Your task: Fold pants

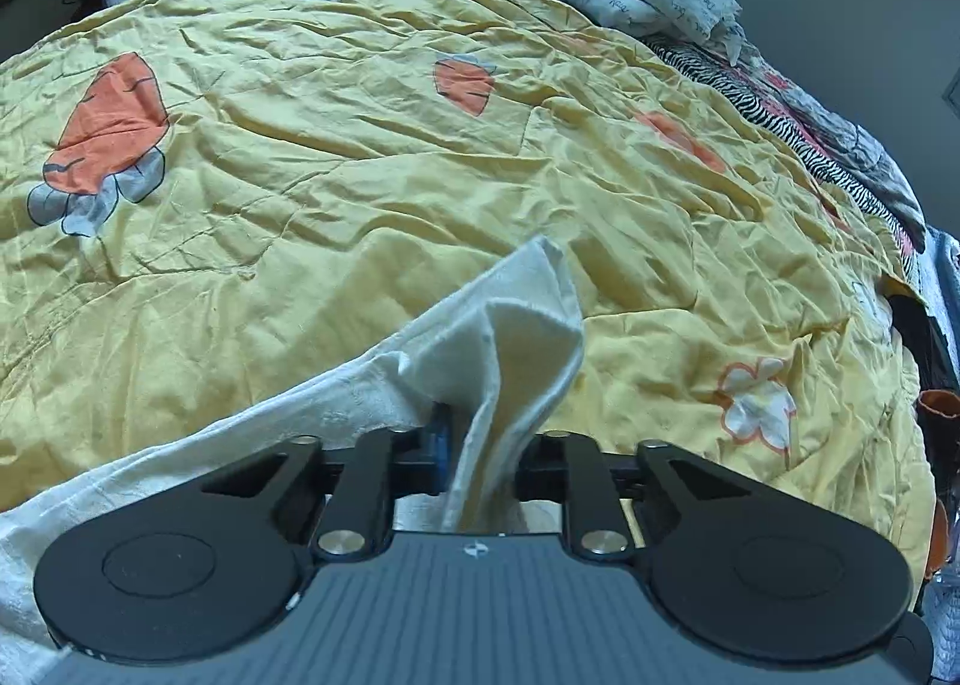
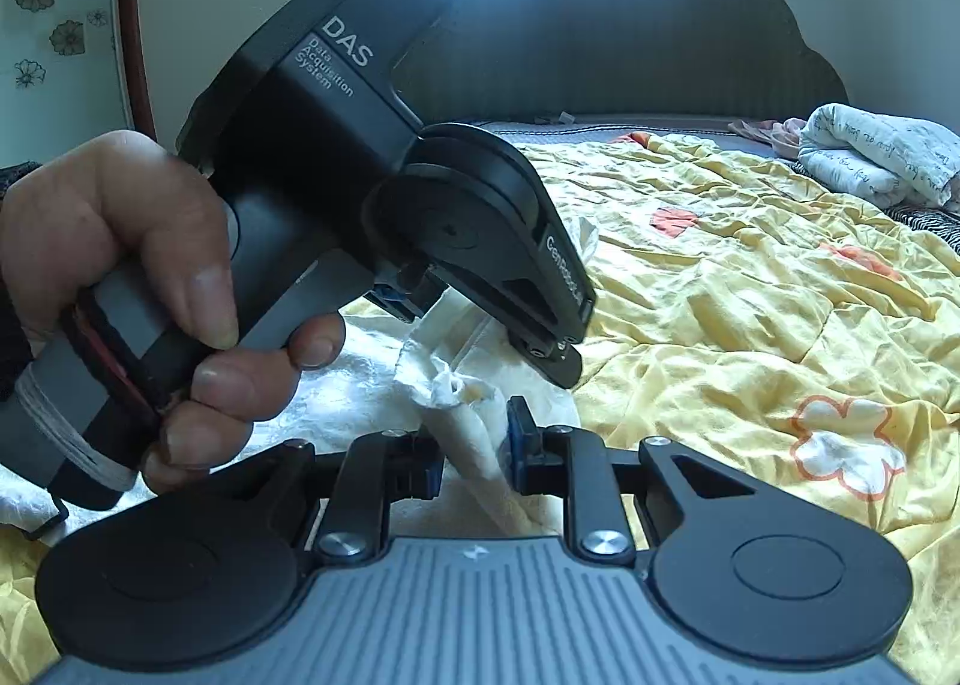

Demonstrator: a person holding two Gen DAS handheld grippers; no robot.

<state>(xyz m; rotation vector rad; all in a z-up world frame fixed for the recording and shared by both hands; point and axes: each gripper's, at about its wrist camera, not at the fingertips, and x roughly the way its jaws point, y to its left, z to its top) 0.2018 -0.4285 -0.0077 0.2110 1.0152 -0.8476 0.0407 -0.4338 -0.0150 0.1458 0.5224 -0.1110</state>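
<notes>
A: Left wrist view: left gripper [image 1: 480,448] is clamped on a bunched fold of the pants [image 1: 510,325]. Cream cloth stands up between the fingers and trails off to the lower left over the quilt [image 1: 360,145].

B: Right wrist view: right gripper [image 2: 471,460] pinches a rolled ridge of the pants [image 2: 462,415]; blue pads press the cloth from both sides. Left gripper [image 2: 540,349] sits just beyond, held by the left hand [image 2: 150,277], fingers pointing down into the same cloth.

A: Location of pants?

B: On the bed, near edge, lying on the yellow quilt [image 2: 750,295]. Folded white blanket [image 2: 876,151] far right, well apart. Dark headboard [image 2: 630,25] behind.
</notes>
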